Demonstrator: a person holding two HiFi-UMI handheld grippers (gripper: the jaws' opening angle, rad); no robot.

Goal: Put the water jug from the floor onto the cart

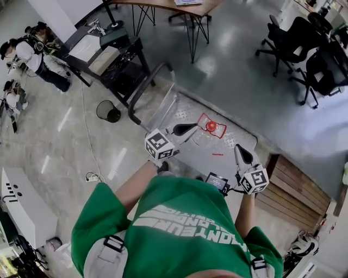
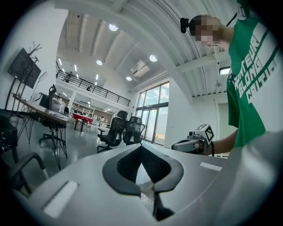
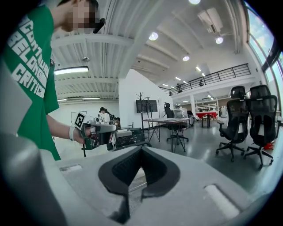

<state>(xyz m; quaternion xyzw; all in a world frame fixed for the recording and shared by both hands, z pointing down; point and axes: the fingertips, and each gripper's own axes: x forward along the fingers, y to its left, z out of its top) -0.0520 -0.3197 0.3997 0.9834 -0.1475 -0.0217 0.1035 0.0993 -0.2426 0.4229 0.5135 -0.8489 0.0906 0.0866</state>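
the only lettering i can read is white print on the person's green shirt (image 3: 31,66). the right gripper view gives "belong" and below it "critic"; the line above is cut off. the left gripper view shows the line ends "teur" and "long". in the head view it is upside down and unclear. the cube (image 1: 159,145) on the left gripper (image 1: 193,127) and the cube (image 1: 254,180) on the right gripper (image 1: 238,147) carry black-and-white square codes, not letters.

Brown wooden table w/ black hairpin metal legs (image 1: 206,8) stands on glossy grey polished floor (image 1: 234,70). Rt of table: black wheeled office chairs (image 1: 285,38). Off its left end: black mesh round wastebasket (image 1: 108,111). Beyond table: tall glass windows (image 2: 154,110), white ceiling w/ round lights (image 2: 113,27).
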